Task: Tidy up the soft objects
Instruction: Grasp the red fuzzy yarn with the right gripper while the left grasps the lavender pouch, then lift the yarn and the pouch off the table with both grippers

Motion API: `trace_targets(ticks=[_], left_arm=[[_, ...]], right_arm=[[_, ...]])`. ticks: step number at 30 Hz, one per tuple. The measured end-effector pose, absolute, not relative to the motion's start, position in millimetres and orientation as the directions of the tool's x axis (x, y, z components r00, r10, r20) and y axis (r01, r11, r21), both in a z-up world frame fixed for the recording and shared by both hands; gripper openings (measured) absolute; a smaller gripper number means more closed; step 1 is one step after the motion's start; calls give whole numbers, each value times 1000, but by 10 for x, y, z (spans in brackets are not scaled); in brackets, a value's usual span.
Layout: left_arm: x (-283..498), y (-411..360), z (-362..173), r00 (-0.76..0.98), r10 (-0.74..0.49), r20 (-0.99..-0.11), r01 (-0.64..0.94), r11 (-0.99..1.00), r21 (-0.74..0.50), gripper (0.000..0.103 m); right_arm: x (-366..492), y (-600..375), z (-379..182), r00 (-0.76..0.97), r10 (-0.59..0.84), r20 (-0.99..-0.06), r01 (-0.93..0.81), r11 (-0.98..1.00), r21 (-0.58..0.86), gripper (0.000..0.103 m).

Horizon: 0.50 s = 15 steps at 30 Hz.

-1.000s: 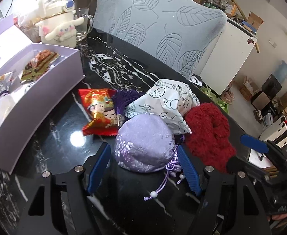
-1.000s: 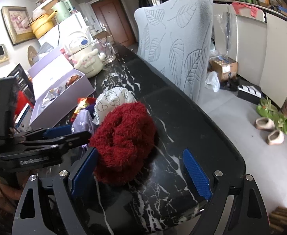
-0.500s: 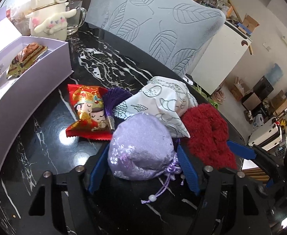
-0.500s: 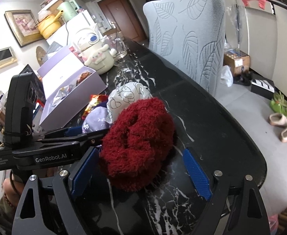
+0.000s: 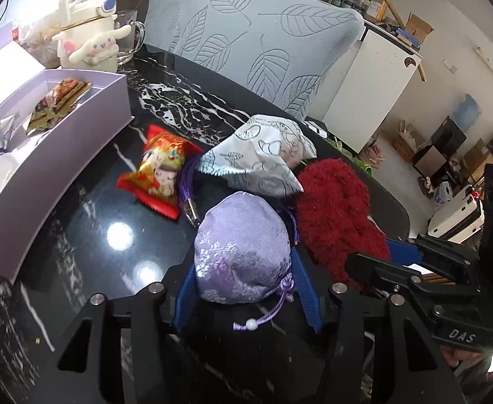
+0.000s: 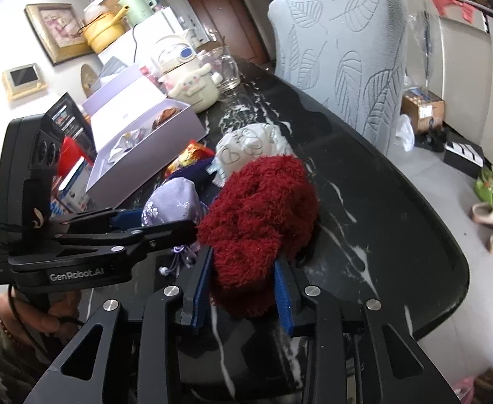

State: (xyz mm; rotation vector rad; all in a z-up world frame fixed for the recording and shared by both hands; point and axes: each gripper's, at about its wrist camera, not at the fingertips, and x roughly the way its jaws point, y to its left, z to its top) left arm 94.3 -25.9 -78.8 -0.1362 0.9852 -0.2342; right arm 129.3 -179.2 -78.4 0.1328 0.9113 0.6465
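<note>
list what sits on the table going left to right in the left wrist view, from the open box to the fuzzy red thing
lilac gift box → red snack packet → lilac drawstring pouch → red fuzzy bundle

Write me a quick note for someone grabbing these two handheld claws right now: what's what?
Left gripper: jaws closing, pads against the lilac brocade pouch.
Right gripper: jaws closing, pads pressing the red fuzzy bundle.
Both things sit on the black marble table; white printed pouch and red snack packet lie untouched behind.
Done: both grasped. Left: move them; where to is not shown.
</note>
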Motion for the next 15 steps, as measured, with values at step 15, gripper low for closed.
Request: trace_targets(ticks=[15], left_arm=[[356, -151, -733, 523, -218, -824, 119, 976, -183, 51]], right_arm=[[862, -1707, -755, 388, 570, -724, -502, 790, 353, 33]])
